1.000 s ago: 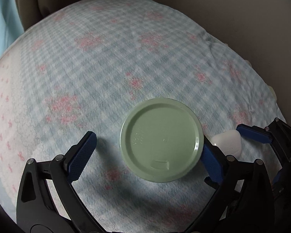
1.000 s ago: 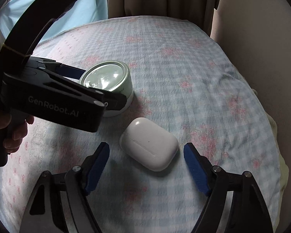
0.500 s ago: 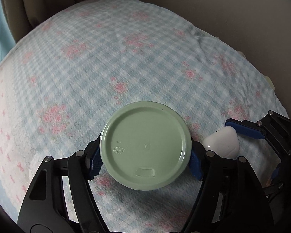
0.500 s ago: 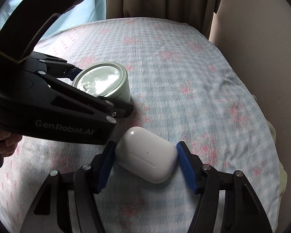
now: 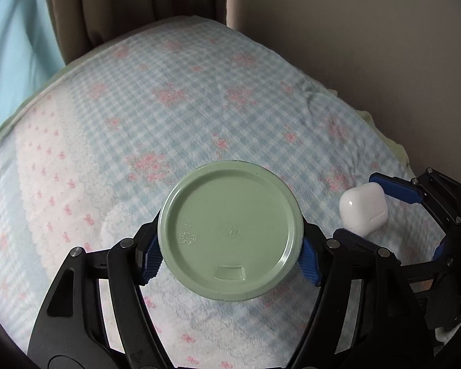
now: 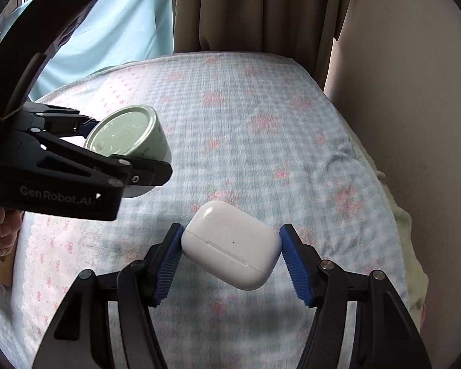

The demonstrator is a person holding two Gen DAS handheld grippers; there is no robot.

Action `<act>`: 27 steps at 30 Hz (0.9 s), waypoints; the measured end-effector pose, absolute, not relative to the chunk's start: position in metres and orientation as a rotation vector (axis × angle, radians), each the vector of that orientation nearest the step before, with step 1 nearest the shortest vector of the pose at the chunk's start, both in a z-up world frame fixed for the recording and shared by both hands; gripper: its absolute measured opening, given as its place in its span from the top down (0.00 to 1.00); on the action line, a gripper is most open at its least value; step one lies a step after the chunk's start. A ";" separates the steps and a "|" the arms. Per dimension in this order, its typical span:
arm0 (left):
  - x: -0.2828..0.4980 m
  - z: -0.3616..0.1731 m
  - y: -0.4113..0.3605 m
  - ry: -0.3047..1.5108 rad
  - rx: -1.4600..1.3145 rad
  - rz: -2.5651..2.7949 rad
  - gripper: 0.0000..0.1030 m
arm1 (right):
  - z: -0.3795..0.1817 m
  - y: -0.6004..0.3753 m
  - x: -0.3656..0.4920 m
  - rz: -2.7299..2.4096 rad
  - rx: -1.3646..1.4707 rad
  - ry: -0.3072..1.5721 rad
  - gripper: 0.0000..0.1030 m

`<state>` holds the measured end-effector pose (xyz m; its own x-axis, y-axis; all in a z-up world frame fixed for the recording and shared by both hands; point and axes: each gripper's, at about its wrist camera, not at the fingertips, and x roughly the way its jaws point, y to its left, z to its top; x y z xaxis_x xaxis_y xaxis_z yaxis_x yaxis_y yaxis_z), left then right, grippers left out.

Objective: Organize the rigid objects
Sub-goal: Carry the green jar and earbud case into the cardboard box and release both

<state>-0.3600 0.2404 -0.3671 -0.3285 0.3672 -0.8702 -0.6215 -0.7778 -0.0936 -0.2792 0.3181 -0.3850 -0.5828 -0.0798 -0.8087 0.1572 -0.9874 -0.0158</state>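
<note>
My left gripper (image 5: pixel 230 259) is shut on a round pale-green lidded jar (image 5: pixel 230 230) and holds it above the bed. The jar also shows in the right wrist view (image 6: pixel 129 136), between the left gripper's fingers (image 6: pixel 86 123). My right gripper (image 6: pixel 230 259) is shut on a white earbud case (image 6: pixel 230 244), lifted off the cloth. In the left wrist view the earbud case (image 5: pixel 362 207) sits at the right between the right gripper's blue pads (image 5: pixel 396 189).
A blue-checked floral blanket (image 5: pixel 199 107) covers the bed. Brown curtains (image 6: pixel 255 9) and a light-blue curtain (image 6: pixel 113 21) hang behind. A beige wall (image 5: pixel 368 30) runs along the bed's right side.
Both grippers closed from open: the left on the green jar, the right on the earbud case. Both objects have been lifted off the blanket.
</note>
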 end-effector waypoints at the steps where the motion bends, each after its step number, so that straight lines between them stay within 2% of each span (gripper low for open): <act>1: -0.355 -0.357 0.233 0.332 -1.296 2.143 0.34 | -0.376 0.317 -0.277 -2.682 1.359 0.128 0.43; 9: -0.310 -0.270 0.154 0.220 -1.299 2.257 0.34 | -0.283 0.290 -0.244 -2.700 1.296 0.130 0.43; 16: -0.268 -0.207 0.051 0.132 -1.282 2.365 0.34 | -0.206 0.227 -0.201 -2.678 1.240 0.129 0.43; 22: -0.239 -0.176 -0.061 0.064 -1.319 2.463 0.34 | -0.170 0.147 -0.173 -2.597 1.216 0.078 0.43; 27: -0.216 -0.170 -0.149 0.011 -1.373 2.537 0.34 | -0.152 0.081 -0.159 -2.528 1.192 0.050 0.43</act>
